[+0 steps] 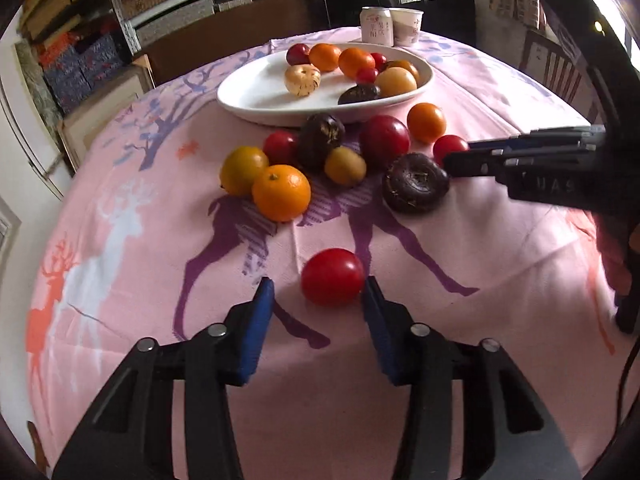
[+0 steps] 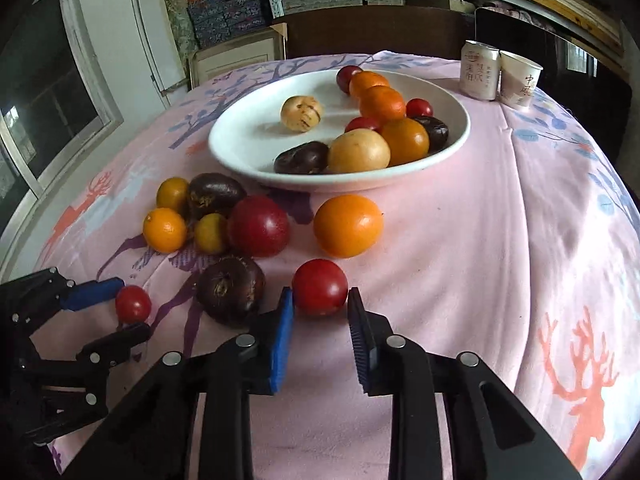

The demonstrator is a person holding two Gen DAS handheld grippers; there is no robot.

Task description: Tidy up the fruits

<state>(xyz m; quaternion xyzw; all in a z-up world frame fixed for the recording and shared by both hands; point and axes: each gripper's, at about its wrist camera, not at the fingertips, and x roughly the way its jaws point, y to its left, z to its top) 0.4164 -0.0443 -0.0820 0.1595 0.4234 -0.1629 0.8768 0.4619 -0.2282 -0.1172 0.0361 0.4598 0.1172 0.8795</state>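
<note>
Left claw (image 1: pixel 318 285) points down at the bench (image 2: pixel 460 260) with its jaws partly open around a lone red tomato (image 1: pixel 332 282). One blue pad (image 1: pixel 374 304) touches the tomato's side; the other pad stands a little apart from it, so nothing is gripped yet. That tomato sits on the pink deer-print cloth (image 1: pixel 500 240), apart from the other loose fruit and nearest the bench edge.

Right claw (image 2: pixel 319 293) has closed narrowly on a second small tomato (image 2: pixel 319 286), with a pad against each side of it near the fingertips. This tomato still rests on the cloth, just beside a dark purple fruit (image 2: pixel 231 290) and near a big orange (image 2: pixel 347 226).

Behind these lies a loose cluster on the cloth: a large red fruit (image 2: pixel 258 225), another dark purple one, two yellow fruits and a small orange (image 2: pixel 165 230), all touching or nearly so.

Further back sits a white plate (image 2: pixel 240 152), already carrying a good share: oranges, small red tomatoes, dark purple fruits, a pale yellow round fruit (image 2: pixel 359 151) and a tan speckled one (image 2: pixel 301 113) lying alone on the bare side.

Beyond the plate, a drinks can (image 2: pixel 478 70) and a paper cup (image 2: pixel 520 80) stand upright side by side.
</note>
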